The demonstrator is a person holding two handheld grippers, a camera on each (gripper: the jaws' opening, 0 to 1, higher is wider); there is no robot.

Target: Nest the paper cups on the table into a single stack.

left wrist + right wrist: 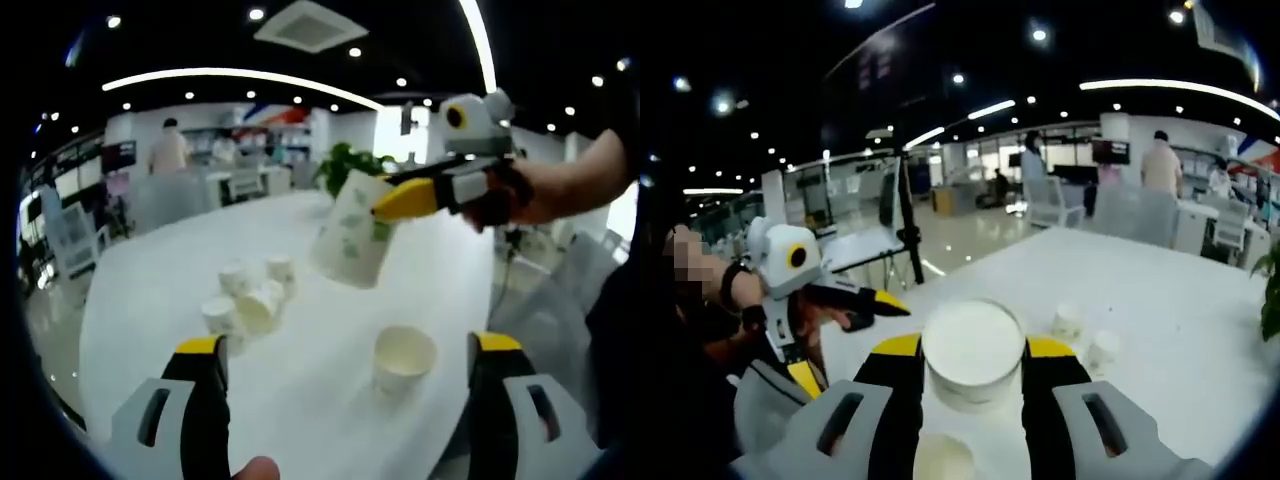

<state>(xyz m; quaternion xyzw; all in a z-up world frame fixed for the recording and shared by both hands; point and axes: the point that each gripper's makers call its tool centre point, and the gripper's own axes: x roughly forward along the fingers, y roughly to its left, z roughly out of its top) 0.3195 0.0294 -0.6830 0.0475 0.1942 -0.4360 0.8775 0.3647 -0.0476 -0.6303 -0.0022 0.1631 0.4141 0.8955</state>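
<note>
The right gripper (385,208) is gripping a cup (352,240) above the desk (300,390); the left gripper (345,365) is waiting open. Next, probably lowering it into the upright cup (404,358).

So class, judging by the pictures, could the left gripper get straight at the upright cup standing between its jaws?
Probably yes: the left gripper is open, the upright cup stands uncovered ahead, and the held cup hangs above it.

Both tongs, left (350,360) and right (972,360): grey bodies, black jaws tipped yellow; possibly a dark wristband (735,285) on the person
</note>
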